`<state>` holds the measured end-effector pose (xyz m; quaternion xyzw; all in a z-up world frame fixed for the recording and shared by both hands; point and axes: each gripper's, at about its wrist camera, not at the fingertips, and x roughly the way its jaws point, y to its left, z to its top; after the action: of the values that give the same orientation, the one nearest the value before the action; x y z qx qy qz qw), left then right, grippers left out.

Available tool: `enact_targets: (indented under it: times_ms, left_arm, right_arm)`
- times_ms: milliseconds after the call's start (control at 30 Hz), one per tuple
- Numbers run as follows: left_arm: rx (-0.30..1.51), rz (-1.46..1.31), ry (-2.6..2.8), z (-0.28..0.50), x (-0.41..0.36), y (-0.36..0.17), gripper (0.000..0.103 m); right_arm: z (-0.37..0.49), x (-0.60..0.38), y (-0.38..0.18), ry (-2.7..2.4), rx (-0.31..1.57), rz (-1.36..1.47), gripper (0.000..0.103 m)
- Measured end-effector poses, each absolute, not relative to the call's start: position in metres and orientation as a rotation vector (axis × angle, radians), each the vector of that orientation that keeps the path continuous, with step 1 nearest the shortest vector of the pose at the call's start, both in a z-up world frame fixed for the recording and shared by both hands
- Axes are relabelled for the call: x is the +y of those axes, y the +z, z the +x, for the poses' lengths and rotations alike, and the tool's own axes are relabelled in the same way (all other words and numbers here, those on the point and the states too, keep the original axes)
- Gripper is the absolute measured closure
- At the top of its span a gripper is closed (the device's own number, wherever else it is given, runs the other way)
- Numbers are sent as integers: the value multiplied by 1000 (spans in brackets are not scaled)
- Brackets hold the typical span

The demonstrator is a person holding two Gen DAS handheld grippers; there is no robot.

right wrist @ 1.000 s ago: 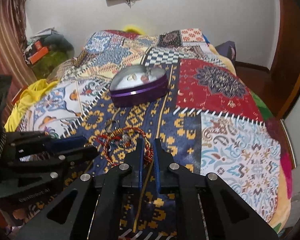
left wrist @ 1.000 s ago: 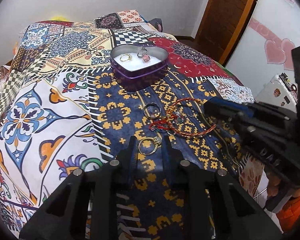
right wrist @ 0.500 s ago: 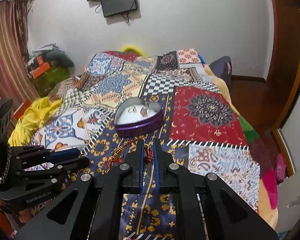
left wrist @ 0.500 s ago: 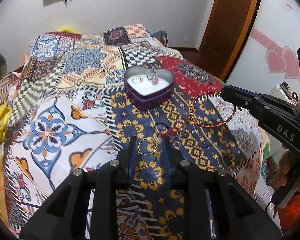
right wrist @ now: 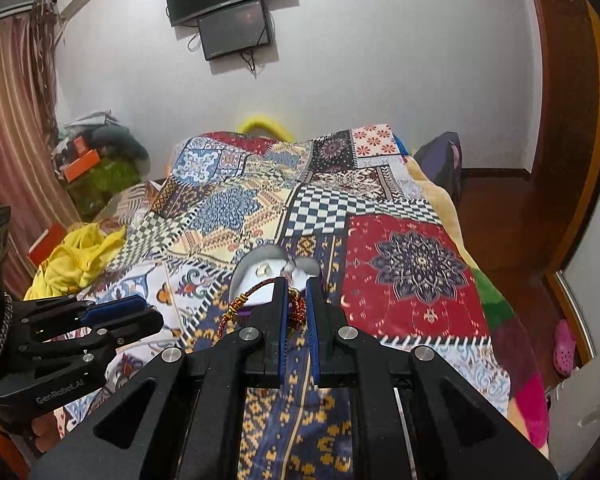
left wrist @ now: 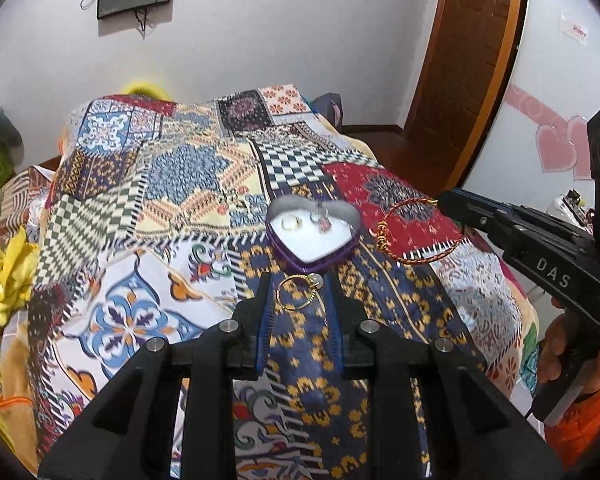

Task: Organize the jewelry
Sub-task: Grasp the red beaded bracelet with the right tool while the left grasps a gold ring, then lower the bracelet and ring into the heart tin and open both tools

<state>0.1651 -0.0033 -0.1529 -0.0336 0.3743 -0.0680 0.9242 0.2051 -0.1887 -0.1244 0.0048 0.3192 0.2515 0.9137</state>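
Observation:
A purple heart-shaped tin (left wrist: 314, 236) with a white lining sits on the patchwork bedspread and holds a gold ring (left wrist: 291, 223) and a pink-stone ring (left wrist: 323, 222). My left gripper (left wrist: 298, 294) is shut on a gold ring (left wrist: 296, 292), held in the air just in front of the tin. My right gripper (right wrist: 296, 304) is shut on a red and gold braided bracelet (right wrist: 256, 300), which hangs above the tin's right side in the left wrist view (left wrist: 414, 232). The tin (right wrist: 260, 270) lies just beyond the right fingertips.
The bedspread (left wrist: 172, 184) covers the whole bed. Yellow cloth (left wrist: 0, 272) lies at the left edge. A wooden door (left wrist: 472, 60) stands at the right, a wall with screens (right wrist: 228, 4) behind. The other jewelry on the bed is hidden by the grippers.
Both grippers have risen from the bedspread and moved toward the tin, the left with the gold ring, the right with the bracelet lifted off the pile.

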Motion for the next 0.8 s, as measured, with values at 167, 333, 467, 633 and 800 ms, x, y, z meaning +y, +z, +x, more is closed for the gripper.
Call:
enact_targets:
  times_ms: [167,333,467,633,800]
  left_arm:
    - [750,-64,-132,179,0,-149,80]
    - [742,-60,-126,194,3,-149,80]
    - [745,-53,-121,206,4,-153,80]
    - [757,-46,-121,220,4,-160,80]
    - [780,-55,-129,236,6,-169,80]
  right_arm:
    - [217,-182,-124,525,651,13,95]
    - [234,-174,-128,536,661,21,95]
    - [245,-168,-133,547,673,16,95]
    - [256,-158,-142,571,702,1,95]
    - [265,-148,-151,585,734,-33,95]
